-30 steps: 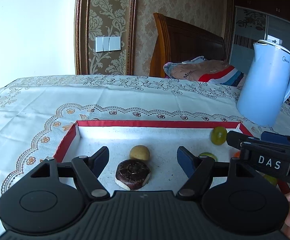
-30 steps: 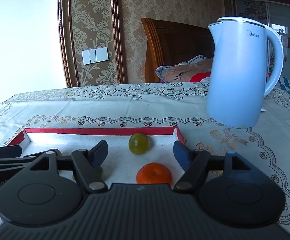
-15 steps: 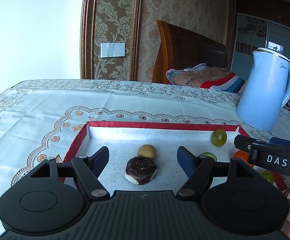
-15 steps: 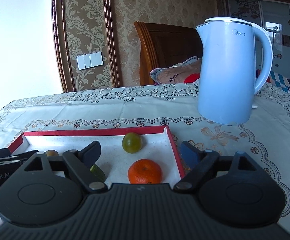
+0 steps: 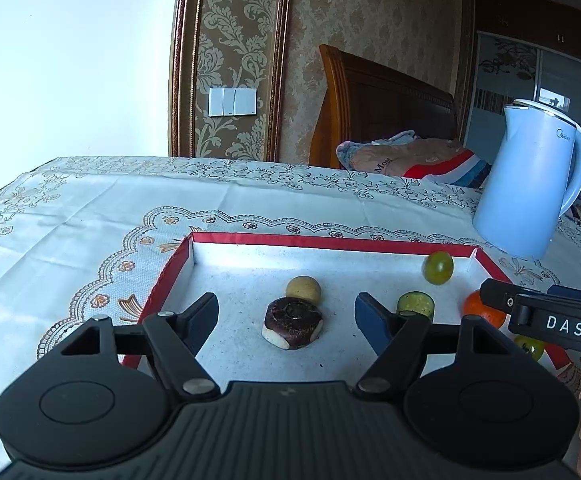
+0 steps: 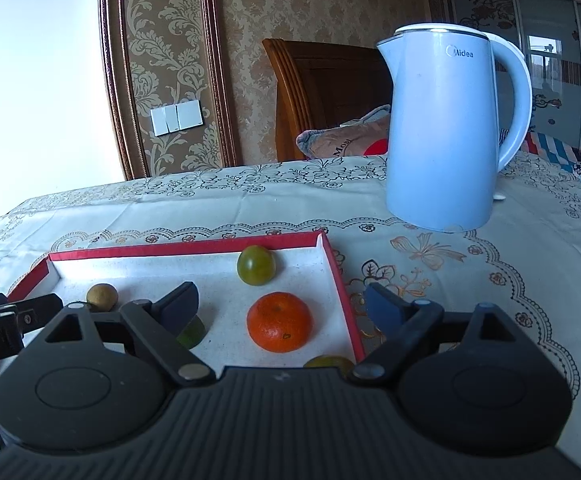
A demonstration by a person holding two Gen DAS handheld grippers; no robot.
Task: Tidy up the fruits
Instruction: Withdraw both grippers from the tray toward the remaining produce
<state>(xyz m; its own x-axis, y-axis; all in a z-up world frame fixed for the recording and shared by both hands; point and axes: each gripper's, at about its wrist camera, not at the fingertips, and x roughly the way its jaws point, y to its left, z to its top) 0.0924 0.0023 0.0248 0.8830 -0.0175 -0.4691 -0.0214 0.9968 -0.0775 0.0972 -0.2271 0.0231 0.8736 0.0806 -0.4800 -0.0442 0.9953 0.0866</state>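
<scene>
Here, left gripper (image 5: 286, 316): we hold it spread wide, empty, above the mangosteen (image 5: 292, 322).
Right gripper (image 6: 280, 308): we keep its jaws parted, straddling the tray's right rim; the tangerine (image 6: 279, 321) lies between them.
Tray (image 6: 178, 247): red-rimmed, holding all the fruit, including a green plum (image 6: 255, 265).
Kettle (image 6: 446, 132): beyond the tray.

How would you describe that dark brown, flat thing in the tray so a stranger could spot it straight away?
Find the pale blue kettle on the lace tablecloth; in front of it lies a red-rimmed tray with a white floor. Near the tray's middle, just in front of a small round tan fruit, sits the dark brown fruit. Alone among the round fruits, it is squat and flat-topped, with white flesh showing at its lower edge.
</scene>
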